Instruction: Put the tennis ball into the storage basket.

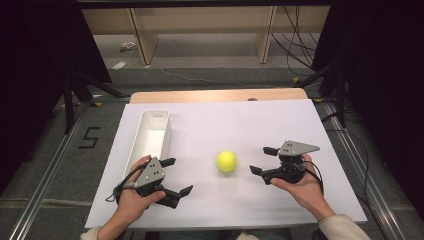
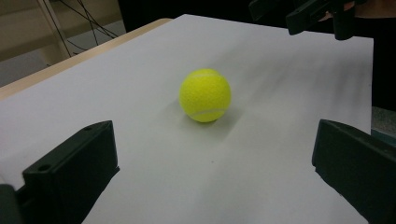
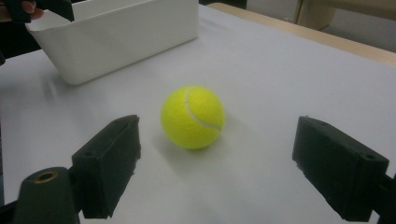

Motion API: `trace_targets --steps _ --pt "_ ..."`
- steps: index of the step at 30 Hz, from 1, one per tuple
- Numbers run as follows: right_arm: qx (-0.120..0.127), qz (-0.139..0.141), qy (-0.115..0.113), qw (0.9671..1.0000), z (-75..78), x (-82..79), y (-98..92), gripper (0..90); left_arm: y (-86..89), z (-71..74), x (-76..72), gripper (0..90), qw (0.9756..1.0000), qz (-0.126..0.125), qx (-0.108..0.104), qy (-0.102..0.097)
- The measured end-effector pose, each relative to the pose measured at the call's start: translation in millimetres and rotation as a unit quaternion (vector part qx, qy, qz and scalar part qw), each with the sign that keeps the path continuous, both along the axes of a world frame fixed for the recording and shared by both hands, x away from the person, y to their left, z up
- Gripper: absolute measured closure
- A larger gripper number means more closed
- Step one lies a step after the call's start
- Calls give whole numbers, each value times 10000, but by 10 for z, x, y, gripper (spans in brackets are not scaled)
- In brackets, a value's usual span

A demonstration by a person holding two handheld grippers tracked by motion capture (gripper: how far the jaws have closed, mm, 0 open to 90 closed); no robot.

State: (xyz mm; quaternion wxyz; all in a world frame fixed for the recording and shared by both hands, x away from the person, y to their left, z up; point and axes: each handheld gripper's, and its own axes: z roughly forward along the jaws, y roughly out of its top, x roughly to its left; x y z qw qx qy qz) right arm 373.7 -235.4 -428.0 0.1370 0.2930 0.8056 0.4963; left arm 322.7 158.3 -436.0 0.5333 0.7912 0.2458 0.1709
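Observation:
A yellow tennis ball [image 1: 226, 161] rests on the white table sheet [image 1: 240, 125], between my two grippers. My left gripper [image 1: 180, 176] is held to the ball's left and a little nearer the front edge, open and empty. My right gripper [image 1: 258, 160] sits just right of the ball, open too, its jaws pointing at it. In the left gripper view the ball [image 2: 205, 95] lies ahead of the wide-apart jaws of the left gripper [image 2: 214, 140]. In the right gripper view the ball [image 3: 193, 116] lies close ahead of the spread jaws of the right gripper [image 3: 219, 156], not touching them.
A long white bin [image 1: 141, 131] stands empty on the left side of the sheet, just beyond my left hand; its wall [image 3: 130, 42] shows behind the ball. A wooden table edge [image 1: 215, 95] runs along the back. Floor cables and shelf legs lie beyond.

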Motion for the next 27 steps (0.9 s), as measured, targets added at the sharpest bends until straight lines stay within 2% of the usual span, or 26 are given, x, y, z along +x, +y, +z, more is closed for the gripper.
trace_targets --steps 12,27 --pt "-226 286 71 9993 -75 170 326 158 10 5 1 0 10000 -7 -14 -10" --pt "-376 386 313 9981 -206 358 629 158 8 2 5 0 10000 -12 -17 4"
